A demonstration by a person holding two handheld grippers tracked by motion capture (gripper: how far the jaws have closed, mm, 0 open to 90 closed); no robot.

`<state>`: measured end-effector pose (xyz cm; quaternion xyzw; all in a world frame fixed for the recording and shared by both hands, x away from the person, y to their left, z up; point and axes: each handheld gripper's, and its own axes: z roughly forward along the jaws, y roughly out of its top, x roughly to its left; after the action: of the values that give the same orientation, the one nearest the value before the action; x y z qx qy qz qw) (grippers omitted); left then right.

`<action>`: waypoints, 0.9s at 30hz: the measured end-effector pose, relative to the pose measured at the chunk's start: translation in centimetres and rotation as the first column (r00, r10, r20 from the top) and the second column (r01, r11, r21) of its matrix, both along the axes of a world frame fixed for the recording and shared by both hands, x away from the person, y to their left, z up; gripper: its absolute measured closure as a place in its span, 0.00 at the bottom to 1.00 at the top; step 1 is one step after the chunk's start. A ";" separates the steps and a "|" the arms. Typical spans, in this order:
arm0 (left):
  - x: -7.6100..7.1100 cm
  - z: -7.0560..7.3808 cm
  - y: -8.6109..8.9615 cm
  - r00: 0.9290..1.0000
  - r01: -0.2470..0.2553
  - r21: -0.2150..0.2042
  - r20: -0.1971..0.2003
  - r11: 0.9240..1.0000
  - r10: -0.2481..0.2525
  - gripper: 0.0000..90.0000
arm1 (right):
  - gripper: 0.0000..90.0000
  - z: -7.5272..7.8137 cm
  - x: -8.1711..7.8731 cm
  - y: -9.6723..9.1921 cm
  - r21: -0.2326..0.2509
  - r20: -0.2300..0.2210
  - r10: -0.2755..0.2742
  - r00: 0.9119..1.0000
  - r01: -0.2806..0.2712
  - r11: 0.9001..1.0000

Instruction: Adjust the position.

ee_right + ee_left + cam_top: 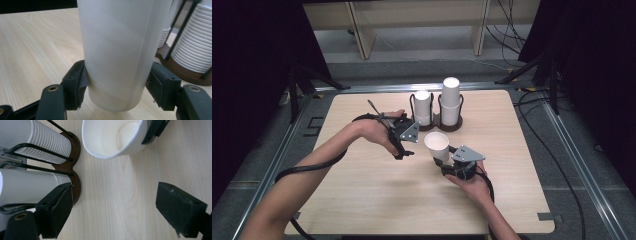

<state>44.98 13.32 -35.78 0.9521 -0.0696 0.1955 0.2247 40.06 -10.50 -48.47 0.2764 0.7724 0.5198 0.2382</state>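
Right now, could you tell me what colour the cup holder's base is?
Dark brown; the base shows best in the left gripper view, under the cup stacks.

A lab: a wooden table (377,185) stands inside a metal frame (557,125), black curtains (252,60) hang at both sides, and cables (512,30) trail over the grey floor (422,55).

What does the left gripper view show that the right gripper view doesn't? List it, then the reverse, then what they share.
Left gripper view: the white cup with its open mouth and inside bottom, beyond the open left tongs. Right gripper view: the right tongs shut on that cup's outer wall, pads pressing both sides. Shared: the cup, the racked cup stacks, the brown rack base and the wooden table.
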 end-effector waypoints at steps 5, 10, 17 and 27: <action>-0.2 -1.0 1.3 0.998 -0.049 -0.089 0.033 0.995 0.052 0.16 | 0.41 0.2 -0.1 -1.0 0.029 -0.015 -0.030 0.999 0.030 0.999; -1.0 -1.9 2.3 0.996 -0.088 -0.167 0.017 0.982 0.092 0.16 | 0.41 0.0 0.0 -1.5 0.030 -0.009 -0.027 1.000 0.027 0.999; -2.2 -3.4 3.8 0.987 -0.156 -0.277 -0.011 0.948 0.159 0.15 | 0.41 0.1 -0.4 -2.1 0.066 -0.022 -0.052 0.998 0.053 0.996; -2.7 -5.3 6.2 0.965 -0.257 -0.333 -0.038 0.907 0.259 0.15 | 0.41 0.5 -0.2 -3.4 0.113 -0.041 -0.081 0.996 0.085 0.990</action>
<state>42.26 19.57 -41.08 0.9001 0.0903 0.2358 0.3550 39.84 -13.86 -47.96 0.3310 0.7334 0.5478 0.2292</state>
